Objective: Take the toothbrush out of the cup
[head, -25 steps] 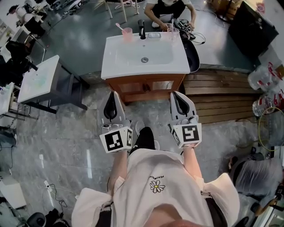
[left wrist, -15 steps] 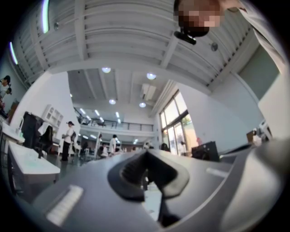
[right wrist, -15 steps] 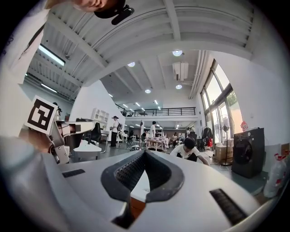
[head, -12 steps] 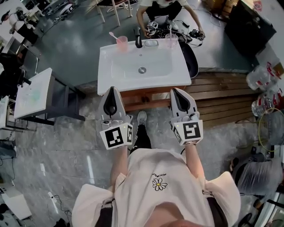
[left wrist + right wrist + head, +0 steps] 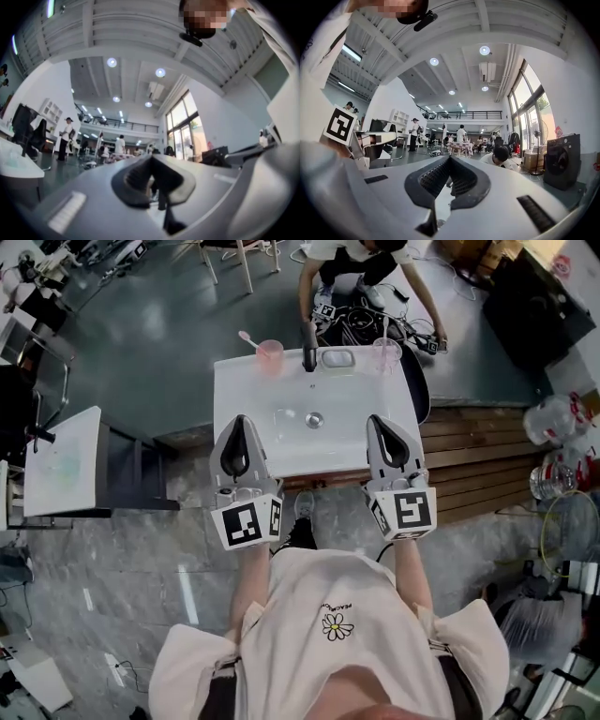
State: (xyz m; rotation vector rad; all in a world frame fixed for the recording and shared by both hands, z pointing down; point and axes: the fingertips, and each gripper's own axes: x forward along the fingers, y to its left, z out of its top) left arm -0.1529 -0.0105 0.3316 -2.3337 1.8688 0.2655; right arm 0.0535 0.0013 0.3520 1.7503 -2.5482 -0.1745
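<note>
In the head view a pink cup [image 5: 271, 356] stands at the back left of the white washbasin [image 5: 253, 442], and a toothbrush [image 5: 247, 338] leans out of it to the left. My left gripper [image 5: 237, 422] is shut and empty over the basin's front left. My right gripper [image 5: 387, 421] is shut and empty over its front right. Both are well short of the cup. In the left gripper view the left gripper [image 5: 151, 158] points out into the room with its jaws together. In the right gripper view the right gripper [image 5: 450, 159] does the same. Neither gripper view shows the cup.
A black tap [image 5: 308, 358], a soap dish [image 5: 337, 358] and a clear cup [image 5: 386, 353] line the basin's back edge. A person [image 5: 361, 263] crouches behind it over cables. A white table [image 5: 61, 460] stands at the left, a wooden platform [image 5: 478, 451] at the right.
The washbasin has come nearer. Both grippers, earlier over the floor in front of the cabinet, now reach over the basin's front edge. Both stay shut.
</note>
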